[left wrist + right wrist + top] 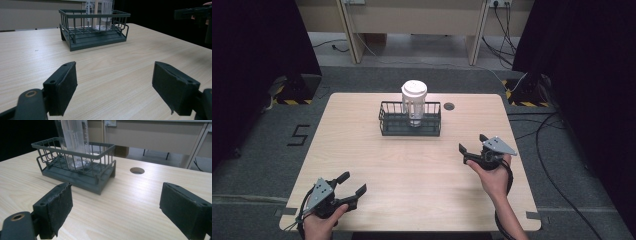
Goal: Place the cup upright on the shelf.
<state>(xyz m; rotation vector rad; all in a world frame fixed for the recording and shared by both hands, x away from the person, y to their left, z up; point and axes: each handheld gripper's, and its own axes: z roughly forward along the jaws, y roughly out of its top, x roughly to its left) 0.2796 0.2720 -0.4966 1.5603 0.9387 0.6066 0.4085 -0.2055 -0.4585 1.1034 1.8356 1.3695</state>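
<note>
A dark wire basket (387, 120) (75, 27) (100, 160) stands at the far middle of the wooden table (412, 170). Inside it a clear plastic cup with a white lid (414, 102) stands upright; its lower body shows in the left gripper view (100, 15) and in the right gripper view (73, 142). My left gripper (352, 184) (113, 86) is open near the front left corner, nothing between its pads. My right gripper (472, 142) (115, 207) is open at the right of the table, short of the basket, also empty. The right gripper (192, 12) appears far off in the left gripper view.
A round cable hole (449, 106) (137, 170) sits in the table just right of the basket. Beyond the table are a wooden bench (412, 20), dark curtains on both sides and cables on the floor (542, 125).
</note>
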